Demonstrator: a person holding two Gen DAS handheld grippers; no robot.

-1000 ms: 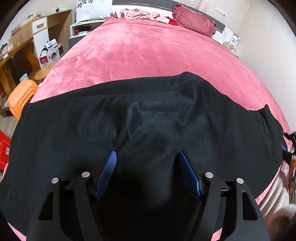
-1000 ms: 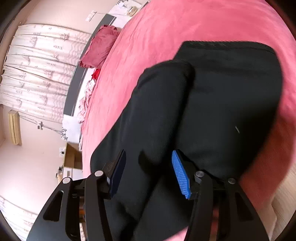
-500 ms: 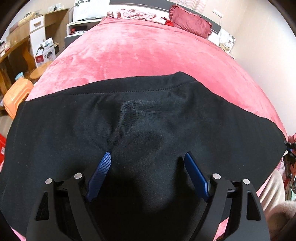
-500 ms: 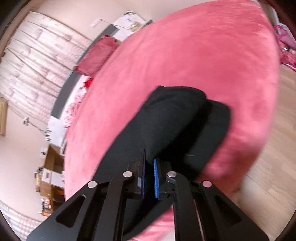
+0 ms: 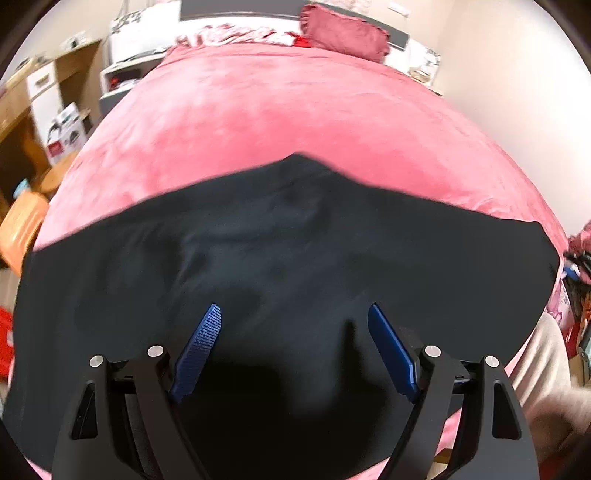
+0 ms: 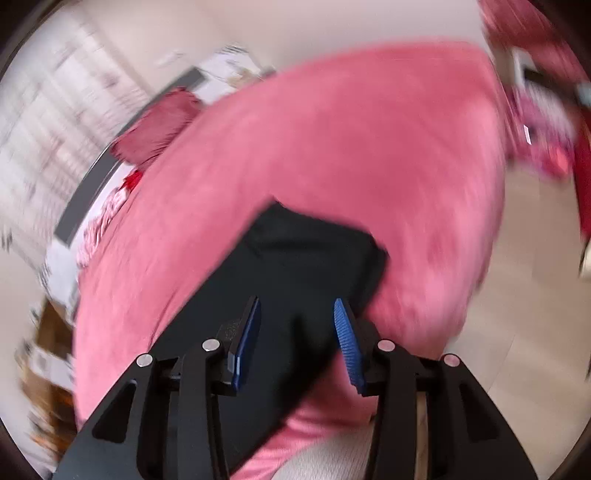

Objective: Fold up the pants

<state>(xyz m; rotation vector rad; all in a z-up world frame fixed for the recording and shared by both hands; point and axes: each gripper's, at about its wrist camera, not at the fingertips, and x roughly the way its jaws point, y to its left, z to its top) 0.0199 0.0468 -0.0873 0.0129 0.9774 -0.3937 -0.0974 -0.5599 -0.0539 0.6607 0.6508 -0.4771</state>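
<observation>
Facing pants (image 5: 295,258) — only right view showing floor (image 6: 535,295)

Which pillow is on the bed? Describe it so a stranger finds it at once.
Start at the big bed under the pink plush bedspread and look past the black pants to the dark headboard. The dark red pillow leans there, beside a heap of floral-print fabric. It is plain and plump, while that heap is patterned and flat.
</observation>
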